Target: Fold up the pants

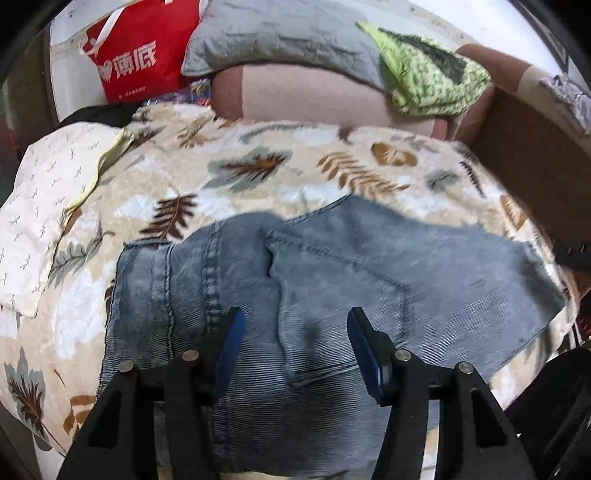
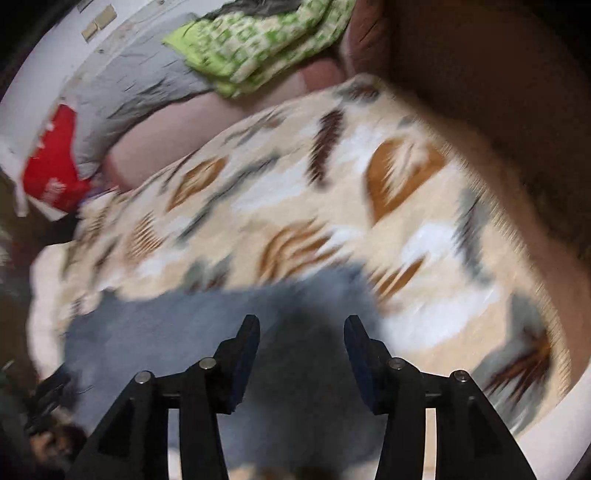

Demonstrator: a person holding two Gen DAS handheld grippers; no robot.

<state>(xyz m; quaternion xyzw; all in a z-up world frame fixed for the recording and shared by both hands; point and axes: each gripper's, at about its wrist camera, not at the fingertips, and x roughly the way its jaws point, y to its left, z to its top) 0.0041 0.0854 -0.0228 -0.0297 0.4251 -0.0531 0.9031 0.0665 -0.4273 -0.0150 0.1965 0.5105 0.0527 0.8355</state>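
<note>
Black plastic, left gripper (image 1: pixel 293 325): 2 fingers with blue pads spread apart over the denim, nothing pinched between them
Black plastic, right gripper (image 2: pixel 301 332): fingers apart with a dark gap between, no cloth caught; this view is smeared by motion
Pants (image 1: pixel 332 280): blue-grey jeans lying flat on the bedspread, seams and a pocket edge clear in the left wrist view; near end cut off by the lower frame edge and by the gripper bodies
Pants in right view (image 2: pixel 177 325): only a blurred blue-grey patch under the fingers, edges hard to trace
Bedspread (image 1: pixel 258 166): cream with brown and grey leaf print, under the pants
White cloth (image 1: pixel 48 206): at the left edge of the bedspread, partly out of frame
Grey pillow (image 1: pixel 280 33): beyond the bedspread, top cropped
Green patterned cloth (image 1: pixel 424 74): lying against the pillow
Red bag (image 1: pixel 144 55): far left corner, white lettering, partly hidden
</note>
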